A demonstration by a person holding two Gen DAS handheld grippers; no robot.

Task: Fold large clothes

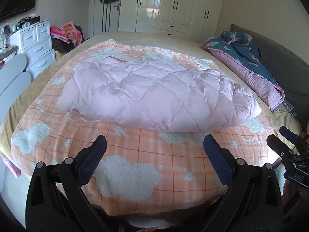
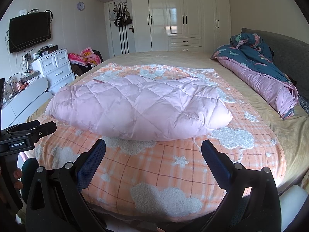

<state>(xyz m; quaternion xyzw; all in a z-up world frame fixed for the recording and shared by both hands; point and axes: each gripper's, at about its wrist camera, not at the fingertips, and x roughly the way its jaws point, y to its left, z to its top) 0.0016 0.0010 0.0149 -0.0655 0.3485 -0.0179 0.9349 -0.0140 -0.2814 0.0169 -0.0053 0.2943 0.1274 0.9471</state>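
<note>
You are holding both grippers back at the near edge of the bed, and the pink quilted down coat (image 1: pixel 154 94) is lying bunched in the middle of the orange plaid blanket (image 1: pixel 135 154), well apart from either tool. The left gripper (image 1: pixel 154 145) is standing wide open and empty, and so is the right gripper (image 2: pixel 153 148). For the fold ahead, you are best reaching for the coat's two near corners together, pinching only the shell fabric and not the blanket beneath. It seems already doubled over, though the puffy layers are hiding its hem and sleeves. The right wrist view is showing the wall-mounted television (image 2: pixel 30 31) whole and the coat's rounded right end; the left wrist view is showing its flatter left edge and the dark floral duvet (image 1: pixel 247 61) closer.
</note>
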